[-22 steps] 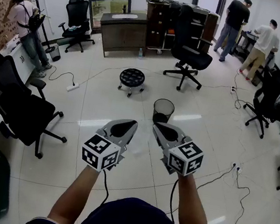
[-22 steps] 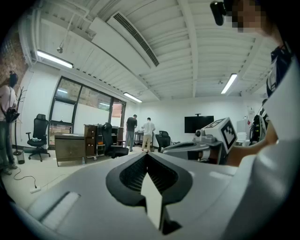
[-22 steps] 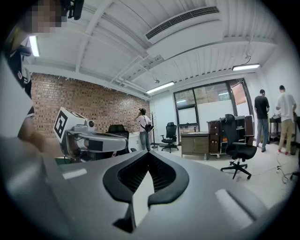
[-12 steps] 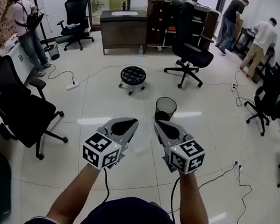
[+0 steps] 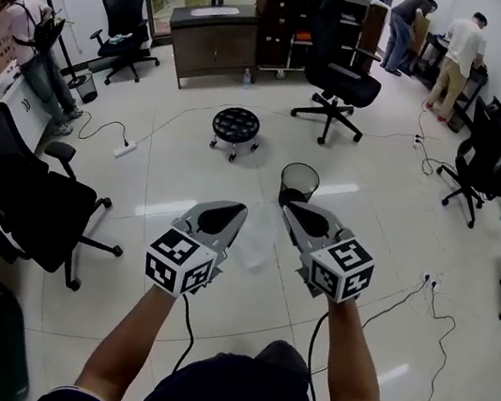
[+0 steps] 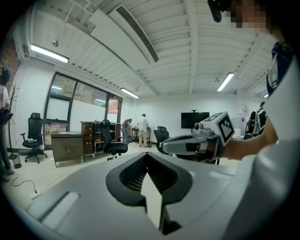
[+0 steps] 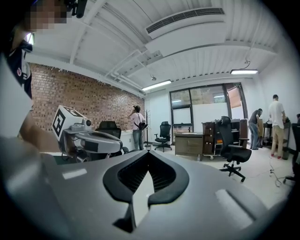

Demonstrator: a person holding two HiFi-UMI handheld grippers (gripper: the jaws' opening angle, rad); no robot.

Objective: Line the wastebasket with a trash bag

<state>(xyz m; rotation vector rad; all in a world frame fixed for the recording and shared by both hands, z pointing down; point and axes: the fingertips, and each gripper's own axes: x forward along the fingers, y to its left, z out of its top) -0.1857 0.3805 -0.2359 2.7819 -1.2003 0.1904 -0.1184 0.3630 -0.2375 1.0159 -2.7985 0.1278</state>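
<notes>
The person holds both grippers out over the white tiled floor (image 5: 170, 172), side by side and tilted slightly downward. The left gripper (image 5: 228, 212) has its jaws pressed together. Its own view shows a thin white strip pinched between the black pads. The right gripper (image 5: 298, 214) is likewise pressed together on a thin white strip. In the head view a faint, see-through film spans the gap between the 2 grippers. This appears to be the trash bag (image 5: 257, 244), though it is too pale to trace its edges.

The wastebasket (image 5: 299, 182), round and of black mesh, stands upright on the floor just beyond the tip of the right gripper and apart from both. A low black stool (image 5: 235, 126) on castors stands near it, further off to the left. A black office chair (image 5: 339, 81) stands beyond it, and another (image 5: 32, 196) at the left edge. A dark desk (image 5: 212, 41) stands against the far wall. 2 people (image 5: 461, 49) stand at the far right corner and 1 person (image 5: 31, 34) at the far left. Cables (image 5: 404, 306) trail across the floor on the right.
</notes>
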